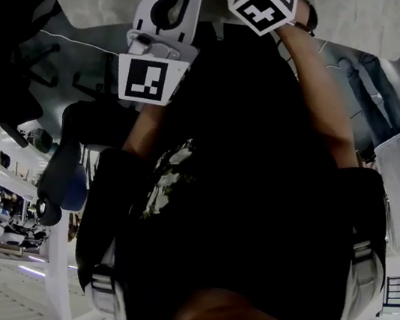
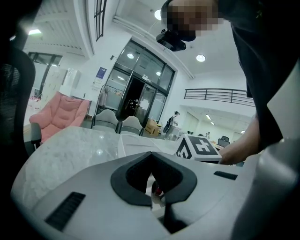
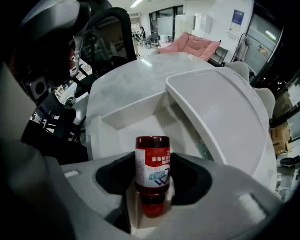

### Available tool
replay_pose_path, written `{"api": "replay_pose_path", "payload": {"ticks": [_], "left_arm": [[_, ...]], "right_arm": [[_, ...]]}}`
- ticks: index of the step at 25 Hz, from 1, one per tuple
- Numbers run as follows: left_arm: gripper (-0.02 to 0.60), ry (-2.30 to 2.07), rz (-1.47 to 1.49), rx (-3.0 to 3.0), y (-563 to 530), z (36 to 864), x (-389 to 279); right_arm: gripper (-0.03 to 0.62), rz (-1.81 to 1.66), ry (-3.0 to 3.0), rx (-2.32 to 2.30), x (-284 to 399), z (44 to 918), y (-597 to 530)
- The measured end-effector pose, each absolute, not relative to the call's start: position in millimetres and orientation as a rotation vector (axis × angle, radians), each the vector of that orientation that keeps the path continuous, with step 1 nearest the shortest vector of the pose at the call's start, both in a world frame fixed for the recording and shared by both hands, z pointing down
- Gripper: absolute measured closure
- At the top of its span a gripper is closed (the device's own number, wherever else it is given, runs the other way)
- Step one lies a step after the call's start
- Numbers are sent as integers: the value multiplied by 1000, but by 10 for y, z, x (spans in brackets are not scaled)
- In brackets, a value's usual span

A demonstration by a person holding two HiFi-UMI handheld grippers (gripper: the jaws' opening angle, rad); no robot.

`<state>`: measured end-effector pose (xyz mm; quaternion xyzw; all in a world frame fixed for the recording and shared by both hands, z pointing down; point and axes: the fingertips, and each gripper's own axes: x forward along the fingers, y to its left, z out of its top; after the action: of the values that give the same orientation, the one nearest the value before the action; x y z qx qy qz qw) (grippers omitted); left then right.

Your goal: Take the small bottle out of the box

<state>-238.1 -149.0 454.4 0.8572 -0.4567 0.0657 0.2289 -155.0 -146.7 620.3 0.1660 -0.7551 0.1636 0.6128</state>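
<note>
Small bottle (image 3: 153, 164) is being gripped tight in the right tongs (image 3: 151, 201), so the grab part is looking done. The open white box (image 3: 140, 123) is being seen just beyond those tongs, lid (image 3: 220, 112) flipped back, nothing else showing inside. Left tongs (image 2: 154, 187) are being held pressed together, holding nothing that can be named. Probably only carrying the bottle clear onto the surface (image 3: 117, 84) is being left.

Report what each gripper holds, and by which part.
The right gripper clamps the small red bottle around its labelled body, near the neck. The left gripper has its jaws together, with nothing evidently held.
</note>
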Motion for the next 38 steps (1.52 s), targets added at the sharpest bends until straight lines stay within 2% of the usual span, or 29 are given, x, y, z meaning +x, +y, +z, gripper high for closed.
{"api": "replay_pose_path", "payload": {"ticks": [20,38], "left_arm": [[574,-1157,211,2515,-1354,4249,-2156],[574,-1328,242,2524,-1186,3814,-1770]], "right_arm": [[379,323,-1885,566,-1501,5477,-1470],[379,261,-2068,538,-1364,4939,-1387]]}}
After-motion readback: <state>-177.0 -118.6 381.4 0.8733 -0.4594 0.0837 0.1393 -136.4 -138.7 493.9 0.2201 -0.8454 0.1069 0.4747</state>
